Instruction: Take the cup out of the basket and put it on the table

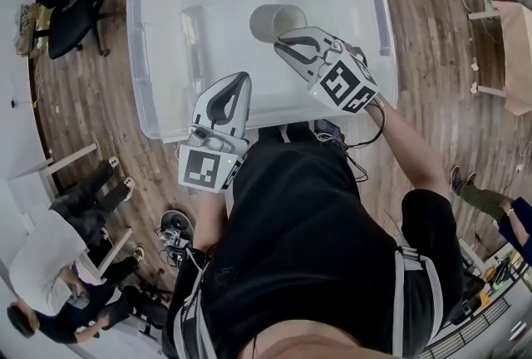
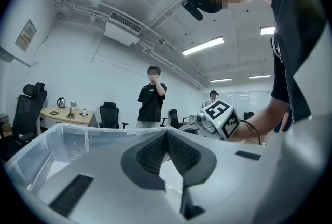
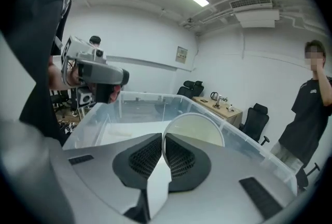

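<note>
Right tool (image 3: 162,137) is clamped on the rim wall of the white cup (image 3: 199,132), which sits inside the clear plastic basket (image 1: 141,58), far-right of centre. The cup's mouth seems turned toward this tool. Left tool (image 2: 166,133) is closed and empty at the near rim, farther off. The lift looks like the right's job.

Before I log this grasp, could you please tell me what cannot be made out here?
- Lower rim of the cup: right gripper view, hidden behind the right tool.
- Whole cup: left gripper view, where the left tool's own body fills the lower frame.
- What the basket rests on: head view, covered by the basket itself.
</note>
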The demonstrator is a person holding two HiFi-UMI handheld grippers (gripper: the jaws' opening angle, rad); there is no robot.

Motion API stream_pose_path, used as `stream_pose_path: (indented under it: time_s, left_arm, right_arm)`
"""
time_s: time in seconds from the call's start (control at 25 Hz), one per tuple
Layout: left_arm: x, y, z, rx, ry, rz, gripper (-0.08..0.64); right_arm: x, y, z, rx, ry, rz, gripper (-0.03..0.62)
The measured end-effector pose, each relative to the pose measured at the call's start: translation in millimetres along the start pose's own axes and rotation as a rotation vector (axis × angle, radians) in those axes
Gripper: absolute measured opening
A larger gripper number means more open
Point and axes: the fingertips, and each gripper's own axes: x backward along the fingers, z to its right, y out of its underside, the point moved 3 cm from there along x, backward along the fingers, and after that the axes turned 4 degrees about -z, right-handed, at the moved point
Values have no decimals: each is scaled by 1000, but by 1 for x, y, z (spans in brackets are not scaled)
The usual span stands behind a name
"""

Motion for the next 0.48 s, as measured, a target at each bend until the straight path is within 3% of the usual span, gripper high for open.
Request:
stream_pose_path:
  time_s: [0.28, 0.48]
  left_arm:
    - [-1, -3, 18, -16, 16, 8, 18]
    - [-3, -8, 13, -23, 31, 10, 18]
  right_arm:
    - [60, -22, -12, -103, 80, 153, 37]
    - [82, -42, -15, -124, 130, 276, 36]
